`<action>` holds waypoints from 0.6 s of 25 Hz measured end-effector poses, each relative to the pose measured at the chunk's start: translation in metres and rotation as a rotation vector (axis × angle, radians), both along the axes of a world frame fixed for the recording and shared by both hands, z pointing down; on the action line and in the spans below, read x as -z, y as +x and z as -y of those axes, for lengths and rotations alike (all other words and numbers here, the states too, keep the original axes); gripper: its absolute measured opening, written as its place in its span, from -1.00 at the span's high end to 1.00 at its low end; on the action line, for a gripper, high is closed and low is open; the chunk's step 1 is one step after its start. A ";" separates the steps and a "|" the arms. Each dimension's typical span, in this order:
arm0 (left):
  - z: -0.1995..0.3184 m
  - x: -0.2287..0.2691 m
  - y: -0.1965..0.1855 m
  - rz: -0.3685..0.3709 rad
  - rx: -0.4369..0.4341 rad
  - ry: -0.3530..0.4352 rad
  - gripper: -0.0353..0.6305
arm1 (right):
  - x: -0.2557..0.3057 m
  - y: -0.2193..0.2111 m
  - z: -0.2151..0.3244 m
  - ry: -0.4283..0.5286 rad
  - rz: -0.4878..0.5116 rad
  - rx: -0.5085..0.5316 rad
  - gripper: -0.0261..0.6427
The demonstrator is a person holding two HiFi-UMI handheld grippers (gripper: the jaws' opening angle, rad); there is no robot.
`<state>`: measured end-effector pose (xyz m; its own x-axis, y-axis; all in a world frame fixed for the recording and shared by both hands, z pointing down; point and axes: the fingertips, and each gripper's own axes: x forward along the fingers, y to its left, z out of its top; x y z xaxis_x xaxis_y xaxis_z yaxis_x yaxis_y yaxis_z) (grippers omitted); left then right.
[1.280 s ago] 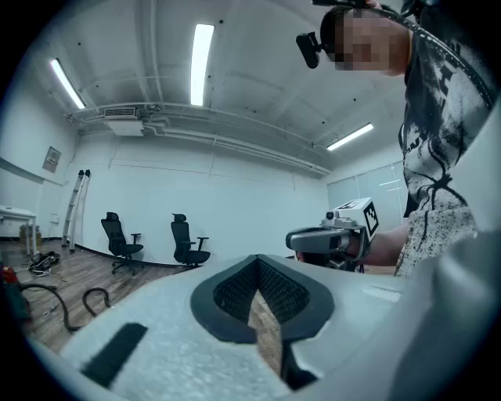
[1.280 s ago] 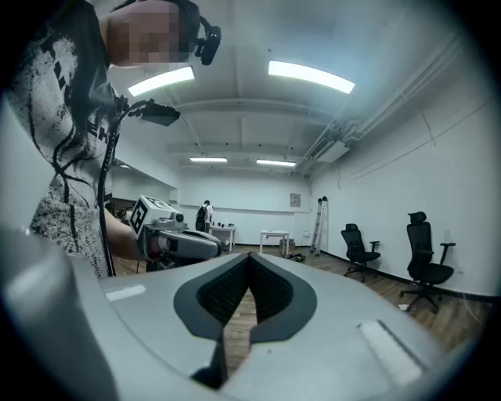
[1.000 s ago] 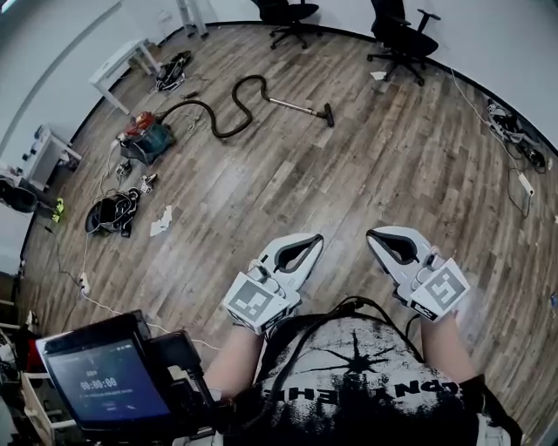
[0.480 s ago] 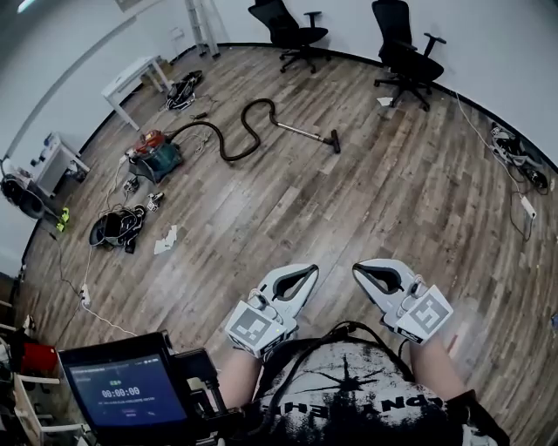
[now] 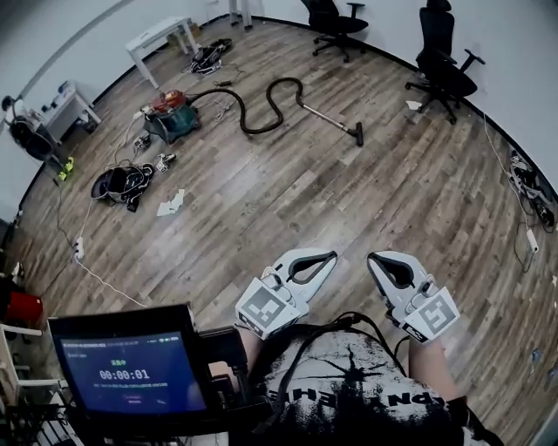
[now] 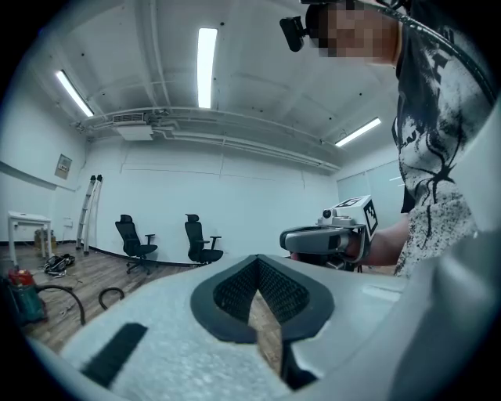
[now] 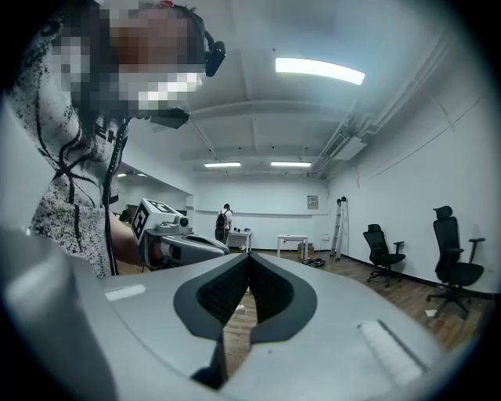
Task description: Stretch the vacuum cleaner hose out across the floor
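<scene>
Plainly, two tools are held side by side close to the body, low in the head view, both pointed level out over the floor (image 5: 288, 200). The left tool (image 5: 330, 258) is closed: in its own view the two jaws are seen met tip to tip, with nothing caught between them and only floorboards showing through the gap behind the tips. The right tool (image 5: 375, 260) is closed too, its two jaws met at the tips and likewise empty. The tools are kept apart and nothing is touched by either.

One hose (image 5: 255, 131) is seen, black, lying on the far part of the floor, well apart from both tools. It is curled in a loose S, not laid straight. One end is joined to the one vacuum (image 5: 172, 118), the other to one wand (image 5: 324, 115), which ends in one floor head (image 5: 357, 137).

Two black chairs are counted by the far wall: a chair (image 5: 336, 17) beyond the wand and a second chair (image 5: 446, 71) further right. Two white tables are seen at the left: a table (image 5: 159, 37) and a smaller table (image 5: 68, 103). One tangle of cables (image 5: 122, 185) and one scrap of paper (image 5: 172, 203) lie near the vacuum. One screen (image 5: 131, 373) is mounted at the lower left. In the right gripper view one person (image 7: 225, 222) and one ladder (image 7: 339, 227) are seen at the far wall.
</scene>
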<state>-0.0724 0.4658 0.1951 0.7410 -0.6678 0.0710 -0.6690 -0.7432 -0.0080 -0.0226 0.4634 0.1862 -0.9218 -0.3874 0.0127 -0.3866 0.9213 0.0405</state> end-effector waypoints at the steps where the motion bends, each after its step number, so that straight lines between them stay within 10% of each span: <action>1: 0.001 0.000 -0.010 -0.016 0.008 -0.011 0.89 | -0.001 -0.011 0.002 -0.002 -0.005 0.005 0.90; 15: 0.030 0.001 -0.153 -0.001 -0.093 0.052 0.89 | 0.003 -0.160 0.042 0.046 -0.021 -0.044 0.90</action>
<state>-0.2254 0.4357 0.1941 0.7997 -0.5992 0.0374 -0.5975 -0.8004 -0.0480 -0.1830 0.4210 0.1834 -0.9035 -0.4284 0.0132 -0.4256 0.9003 0.0907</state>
